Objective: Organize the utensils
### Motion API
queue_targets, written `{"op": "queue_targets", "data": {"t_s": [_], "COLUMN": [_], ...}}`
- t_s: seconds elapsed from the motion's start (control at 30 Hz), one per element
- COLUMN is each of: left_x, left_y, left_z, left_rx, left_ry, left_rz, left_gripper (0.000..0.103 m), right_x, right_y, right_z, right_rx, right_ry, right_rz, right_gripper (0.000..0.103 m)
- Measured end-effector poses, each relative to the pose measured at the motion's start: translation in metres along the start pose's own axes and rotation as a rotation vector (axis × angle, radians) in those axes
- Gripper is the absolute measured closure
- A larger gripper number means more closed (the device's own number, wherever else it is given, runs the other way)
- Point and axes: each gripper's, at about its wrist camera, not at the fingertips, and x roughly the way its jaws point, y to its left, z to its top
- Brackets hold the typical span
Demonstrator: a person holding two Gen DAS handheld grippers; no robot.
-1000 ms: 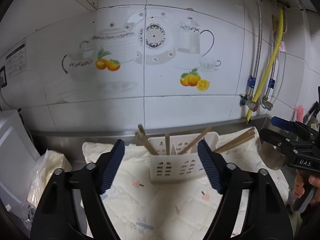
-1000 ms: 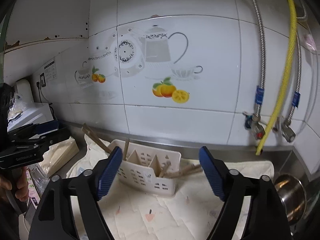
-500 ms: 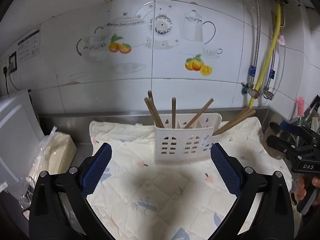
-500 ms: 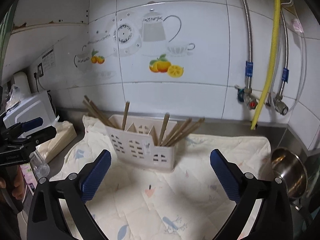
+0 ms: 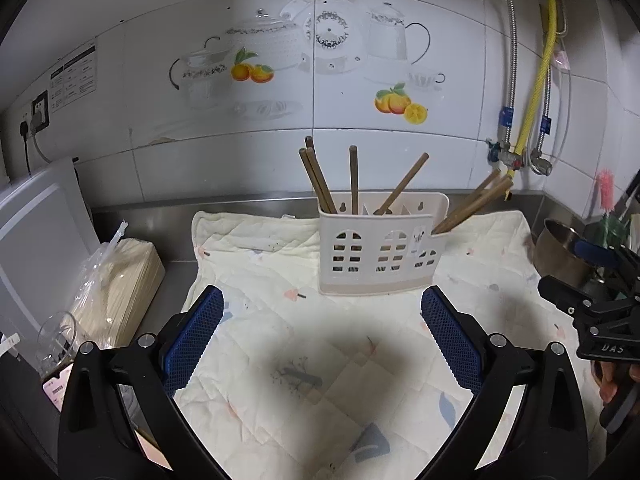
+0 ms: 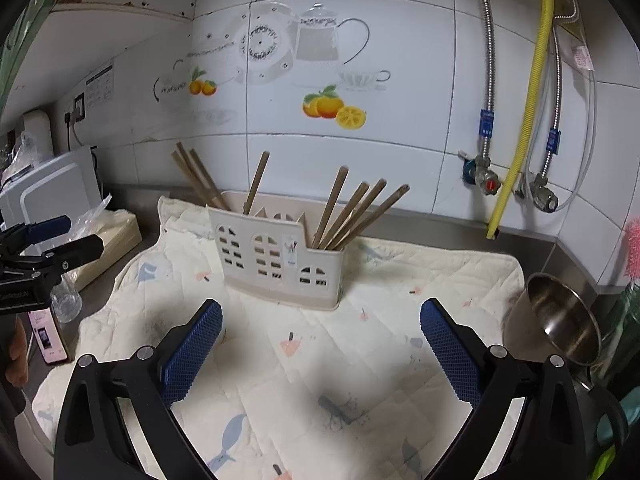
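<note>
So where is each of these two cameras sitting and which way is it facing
Left wrist: on the open left gripper, facing the white plastic chopstick holder and tiled wall; the right gripper shows at right.
Right wrist: on the open right gripper, facing the holder from its right; the left gripper shows at left.
Shared: holder, wooden chopsticks, quilted cloth, steel pot.

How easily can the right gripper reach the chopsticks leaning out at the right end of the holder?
Probably yes. The right gripper is open and empty, and only bare cloth lies between it and the holder. The leaning chopsticks stick out above the rim, unobstructed.
</note>
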Motion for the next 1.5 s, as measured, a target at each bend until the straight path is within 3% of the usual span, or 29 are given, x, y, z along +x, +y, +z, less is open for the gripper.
{"op": "queue_targets", "data": {"t_s": [0.63,1.5], "left_x": [-0.005,0.004], "left_y": [0.000,-0.009], "left_z": [-0.036,-0.047], "left_rx": [-0.008,0.006], "left_ry": [0.039,0.079], "left_rz": [-0.022,-0.059], "left_gripper": [0.005,0.005], "right_x": [-0.005,-0.007], "right_y": [-0.001,0.001], "right_z": [-0.033,-0.040], "right_rx": [0.078,0.069], "right_ry": [0.049,0.060], "right_rz": [-0.002,-0.011], "right_gripper": [0.007,0.007]}}
